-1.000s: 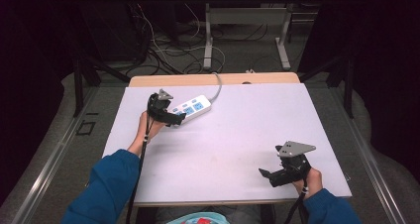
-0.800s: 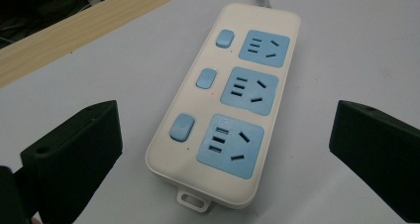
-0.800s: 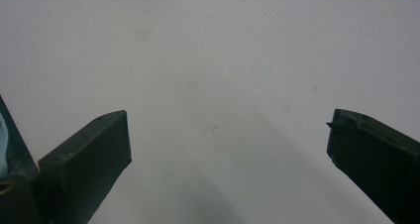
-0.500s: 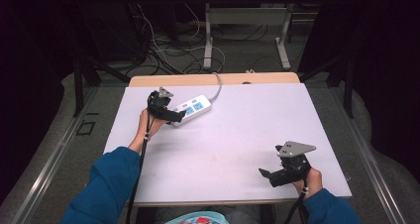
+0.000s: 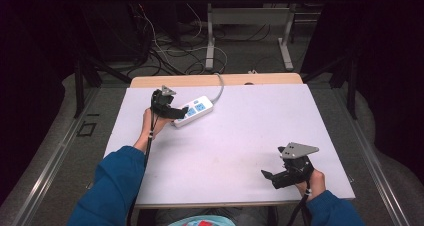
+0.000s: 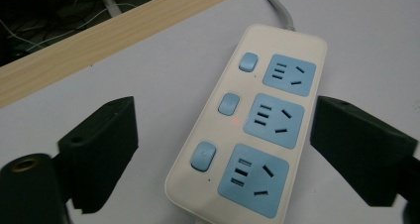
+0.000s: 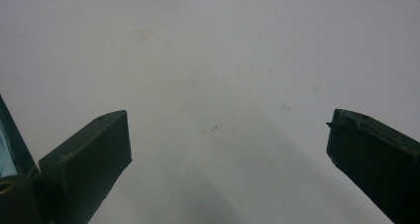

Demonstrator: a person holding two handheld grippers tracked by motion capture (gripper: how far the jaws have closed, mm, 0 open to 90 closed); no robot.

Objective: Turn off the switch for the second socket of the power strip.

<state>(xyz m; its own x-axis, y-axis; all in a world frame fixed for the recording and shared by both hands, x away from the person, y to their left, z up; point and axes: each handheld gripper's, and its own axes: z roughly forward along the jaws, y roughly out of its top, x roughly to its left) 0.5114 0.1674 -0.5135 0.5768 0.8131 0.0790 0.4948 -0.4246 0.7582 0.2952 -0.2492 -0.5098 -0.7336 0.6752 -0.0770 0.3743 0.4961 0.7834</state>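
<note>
high view: the power strip (image 5: 194, 111) lies near the far left of the white table (image 5: 240, 136), its cord running off the far edge. the left gripper (image 5: 172, 111) sits at the strip's near end; the right gripper (image 5: 272, 178) rests near the table's near right corner, well apart. left gripper view: the strip (image 6: 252, 130) lies between the jaws, which have just been closing but stand clear of its sides; a small red light glows beside the middle button. right gripper view: jaws stand wide over bare table (image 7: 223, 60).
</note>
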